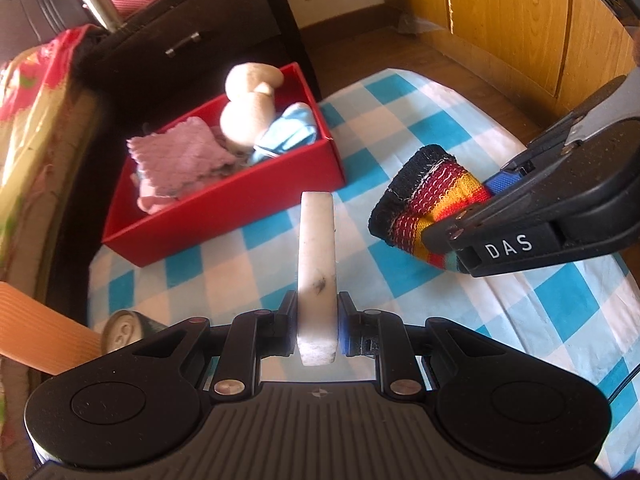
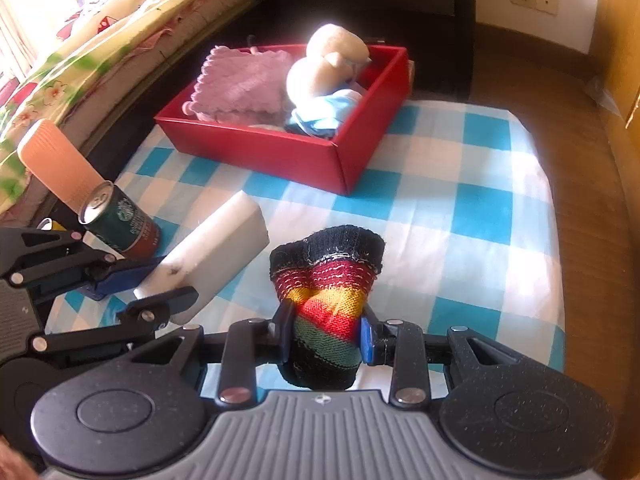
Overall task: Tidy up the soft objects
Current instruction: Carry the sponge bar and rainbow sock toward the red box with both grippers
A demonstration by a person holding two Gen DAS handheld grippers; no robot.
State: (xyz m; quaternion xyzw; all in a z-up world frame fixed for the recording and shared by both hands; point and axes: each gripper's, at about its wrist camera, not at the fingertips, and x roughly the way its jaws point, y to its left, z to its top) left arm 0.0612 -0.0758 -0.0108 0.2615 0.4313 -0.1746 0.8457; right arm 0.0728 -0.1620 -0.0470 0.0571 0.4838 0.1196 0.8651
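My left gripper [image 1: 317,330] is shut on a white sponge block [image 1: 316,256], which sticks forward above the checked cloth; from the right wrist the block [image 2: 216,252] shows at the left. My right gripper [image 2: 326,336] is shut on a striped knit sock [image 2: 330,284] with a black cuff, held off the cloth. In the left wrist view the sock [image 1: 428,208] hangs at the right. A red box [image 1: 224,216] [image 2: 280,152] lies ahead of both, holding a pink knit cloth [image 1: 180,160] [image 2: 240,86], a beige plush toy [image 1: 248,112] [image 2: 324,68] and a light blue cloth [image 1: 288,132] [image 2: 324,114].
A blue-and-white checked cloth [image 2: 472,200] covers the table. A green drink can [image 2: 120,220] [image 1: 124,332] and an orange ribbed object [image 2: 60,164] stand at the left edge. A flowered bed [image 2: 100,40], a dark drawer unit [image 1: 180,40] and wooden cupboard doors [image 1: 520,20] surround the table.
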